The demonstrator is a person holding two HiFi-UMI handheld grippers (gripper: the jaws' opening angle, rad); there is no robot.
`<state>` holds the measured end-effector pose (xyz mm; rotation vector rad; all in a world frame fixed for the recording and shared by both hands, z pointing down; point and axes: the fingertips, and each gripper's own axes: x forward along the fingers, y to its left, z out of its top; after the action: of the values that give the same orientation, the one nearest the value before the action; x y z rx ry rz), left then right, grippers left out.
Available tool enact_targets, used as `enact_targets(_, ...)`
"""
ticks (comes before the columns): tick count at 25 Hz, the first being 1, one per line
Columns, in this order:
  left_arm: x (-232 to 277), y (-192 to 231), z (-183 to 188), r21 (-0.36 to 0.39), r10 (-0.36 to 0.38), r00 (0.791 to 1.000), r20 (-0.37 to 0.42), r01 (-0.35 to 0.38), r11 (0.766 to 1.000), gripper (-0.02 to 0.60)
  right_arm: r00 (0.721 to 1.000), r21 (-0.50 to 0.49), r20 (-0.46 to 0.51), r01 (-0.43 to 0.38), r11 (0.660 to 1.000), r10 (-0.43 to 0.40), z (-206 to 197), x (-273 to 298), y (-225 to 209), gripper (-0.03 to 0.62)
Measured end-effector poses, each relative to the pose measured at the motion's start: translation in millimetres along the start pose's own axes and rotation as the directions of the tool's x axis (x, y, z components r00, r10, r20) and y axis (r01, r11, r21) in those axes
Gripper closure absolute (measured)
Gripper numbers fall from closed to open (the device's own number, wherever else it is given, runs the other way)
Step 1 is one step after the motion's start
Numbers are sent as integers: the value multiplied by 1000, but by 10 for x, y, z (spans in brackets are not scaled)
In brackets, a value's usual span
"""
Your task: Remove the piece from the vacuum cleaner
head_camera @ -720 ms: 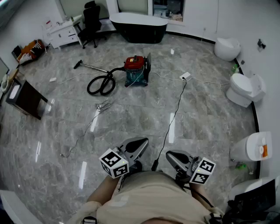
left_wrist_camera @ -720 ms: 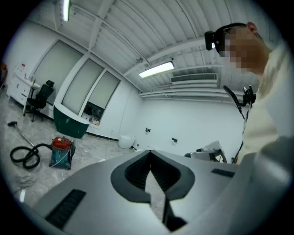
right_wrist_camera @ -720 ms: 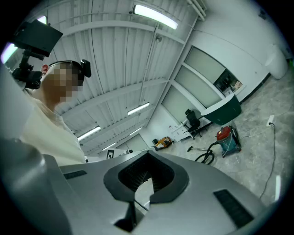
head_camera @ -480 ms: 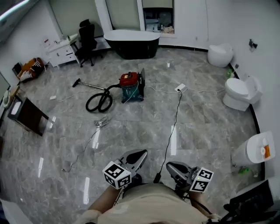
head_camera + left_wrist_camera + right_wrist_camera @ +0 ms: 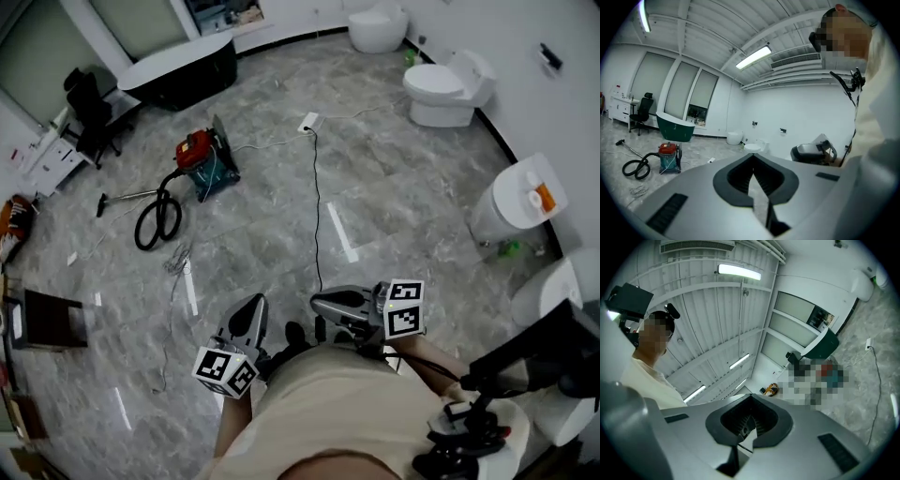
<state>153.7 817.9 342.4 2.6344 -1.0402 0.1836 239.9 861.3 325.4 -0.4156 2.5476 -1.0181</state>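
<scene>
The vacuum cleaner (image 5: 202, 161), red on top with a teal body, stands on the marble floor far ahead at the upper left. Its black hose (image 5: 155, 217) lies looped beside it and the wand (image 5: 120, 197) points left. It also shows small at the left of the left gripper view as the vacuum cleaner (image 5: 668, 157). My left gripper (image 5: 249, 309) and right gripper (image 5: 321, 301) are held close to my torso, far from the vacuum. Both are shut with nothing between the jaws, as the left gripper (image 5: 753, 158) and right gripper (image 5: 750, 397) show in their own views.
A black cable (image 5: 317, 216) runs from a white power strip (image 5: 307, 122) toward my feet. A dark bathtub (image 5: 178, 67) and office chair (image 5: 91, 117) stand at the back. Toilets (image 5: 448, 86) line the right wall. A dark cabinet (image 5: 47, 319) sits at the left.
The head view has swung, so the vacuum now sits at the upper left instead of the top middle. Both grippers stay shut near my torso, and the right one now points left.
</scene>
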Motion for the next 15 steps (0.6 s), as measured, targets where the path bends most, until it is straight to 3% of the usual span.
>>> enact_targets(6, 167, 137, -59, 19, -12, 999, -41, 12, 1000, 580, 999, 50, -9, 47, 998, -47, -43, -25, -207, 592)
enact_targets(15, 365, 614, 81, 30, -84, 996, -41, 86, 996, 580, 991, 40, 2, 135, 990, -135, 160, 325, -477, 592)
